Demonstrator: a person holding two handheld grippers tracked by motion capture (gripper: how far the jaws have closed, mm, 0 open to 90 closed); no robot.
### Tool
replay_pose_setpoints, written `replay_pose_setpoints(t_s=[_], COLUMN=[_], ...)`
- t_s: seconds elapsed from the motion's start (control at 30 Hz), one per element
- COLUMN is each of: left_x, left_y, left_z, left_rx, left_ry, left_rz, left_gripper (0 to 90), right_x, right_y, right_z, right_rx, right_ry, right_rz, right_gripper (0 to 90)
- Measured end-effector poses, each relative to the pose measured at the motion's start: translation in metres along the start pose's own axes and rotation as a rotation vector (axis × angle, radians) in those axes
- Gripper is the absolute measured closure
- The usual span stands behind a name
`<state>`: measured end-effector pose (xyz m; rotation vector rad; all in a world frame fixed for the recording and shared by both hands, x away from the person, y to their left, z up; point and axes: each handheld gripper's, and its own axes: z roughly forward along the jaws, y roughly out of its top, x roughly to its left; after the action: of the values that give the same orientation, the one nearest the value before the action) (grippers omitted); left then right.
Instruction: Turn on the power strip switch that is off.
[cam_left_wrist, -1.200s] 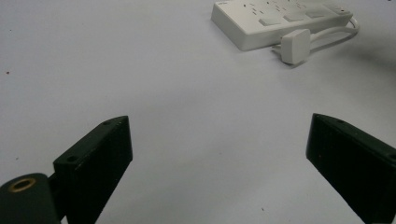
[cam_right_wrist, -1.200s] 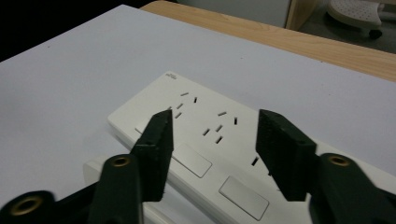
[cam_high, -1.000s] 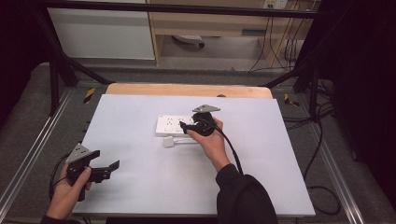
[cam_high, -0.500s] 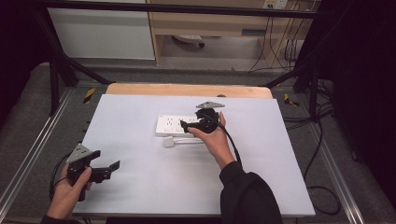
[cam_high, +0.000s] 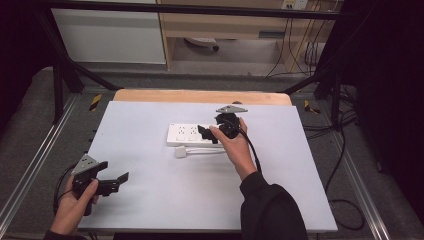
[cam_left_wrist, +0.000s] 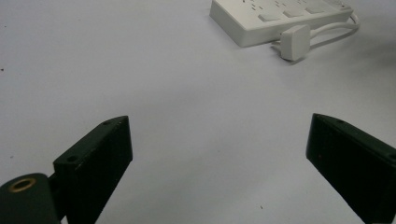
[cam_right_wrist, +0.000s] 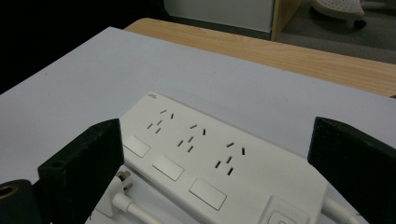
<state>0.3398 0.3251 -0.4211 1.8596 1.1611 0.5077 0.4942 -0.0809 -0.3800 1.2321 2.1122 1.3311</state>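
Note:
A white power strip (cam_high: 186, 134) lies flat in the middle of the table, its sockets and switches facing up (cam_right_wrist: 210, 158). Its white plug (cam_high: 181, 153) rests unplugged on the table just in front of it, with the cable (cam_high: 207, 150) curling back to the strip's right end. My right gripper (cam_high: 206, 132) hovers over the strip's right half. Its jaws have just been opening and now stand wide apart (cam_right_wrist: 222, 135) with nothing gripped. My left gripper (cam_high: 113, 173) is open near the front left corner, pointing toward the strip (cam_left_wrist: 280, 14) and plug (cam_left_wrist: 294, 42).
The white table top (cam_high: 150, 200) has a wooden strip (cam_high: 200, 96) along its far edge. Metal frame rails (cam_high: 30, 170) run along both sides. A black cable (cam_high: 252, 150) trails from the right gripper over the person's hand.
The right gripper has risen slightly and shifted toward the far side, from beside the plug cable to over the strip. The left hand has stayed put.

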Motion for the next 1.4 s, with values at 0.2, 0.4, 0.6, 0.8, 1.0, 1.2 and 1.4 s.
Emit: replay_pose_setpoints(t_s=[0.2, 0.4, 0.6, 0.8, 1.0, 1.2, 1.4], left_x=[0.000, 0.000, 0.000, 0.000, 0.000, -0.001, -0.001], left_y=[0.000, 0.000, 0.000, 0.000, 0.000, 0.000, 0.000], left_z=[0.000, 0.000, 0.000, 0.000, 0.000, 0.000, 0.001], left_rx=[0.002, 0.001, 0.002, 0.004, 0.004, 0.006, 0.007], left_ry=[-0.001, 0.000, -0.001, 0.001, 0.001, 0.003, 0.004], left_rz=[0.000, 0.000, -0.001, -0.001, 0.000, 0.004, 0.005], left_gripper=[7.2, 7.1, 7.1, 7.1, 7.1, 7.1, 7.1], right_x=[-0.005, -0.012, -0.021, -0.029, -0.037, -0.045, -0.052], right_y=[0.002, 0.004, 0.005, 0.004, -0.003, -0.014, -0.028], right_z=[-0.009, -0.020, -0.034, -0.050, -0.064, -0.077, -0.088], right_rx=[-0.007, -0.024, -0.040, -0.051, -0.055, -0.065, -0.075], right_ry=[0.005, 0.008, -0.007, -0.021, -0.029, -0.035, -0.048], right_rz=[-0.001, 0.004, 0.004, -0.002, -0.014, -0.005, 0.006], right_gripper=[5.9, 6.5, 6.7, 6.9, 7.3, 7.4, 7.4])
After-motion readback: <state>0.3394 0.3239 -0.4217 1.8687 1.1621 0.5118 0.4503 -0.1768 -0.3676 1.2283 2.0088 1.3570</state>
